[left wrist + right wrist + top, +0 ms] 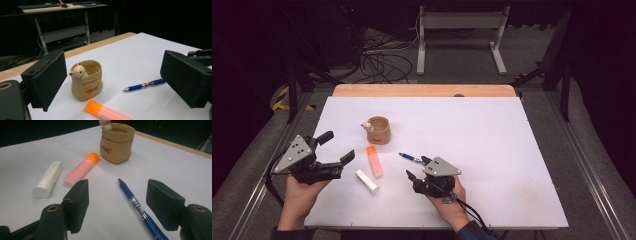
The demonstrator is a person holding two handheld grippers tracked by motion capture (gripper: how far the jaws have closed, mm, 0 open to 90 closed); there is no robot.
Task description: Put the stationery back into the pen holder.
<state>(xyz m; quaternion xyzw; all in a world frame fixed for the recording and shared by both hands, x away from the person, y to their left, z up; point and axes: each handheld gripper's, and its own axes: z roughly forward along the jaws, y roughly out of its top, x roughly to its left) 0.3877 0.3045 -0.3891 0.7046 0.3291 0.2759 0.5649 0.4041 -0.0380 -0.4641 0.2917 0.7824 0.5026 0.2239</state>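
On the white table stands a tan sack-shaped pot (378,130) with a small bear figure on its rim. In front of it lie an orange highlighter (374,161), a white capped tube (367,181) and a blue pen (411,158). My left gripper (338,146) is open, left of the highlighter, facing the pot (87,83) and the pen (145,85). My right gripper (418,167) is open just behind the pen. In the right gripper view the pen (140,210) runs between the jaws, nearer the right one, untouched. The highlighter (81,168) and tube (48,180) lie to its left.
A wooden strip (424,90) borders the table's far edge. Beyond it on the floor stand a grey metal frame (460,35) and loose cables (382,62). The right half of the white table top (492,135) holds nothing. Rails run along both sides.
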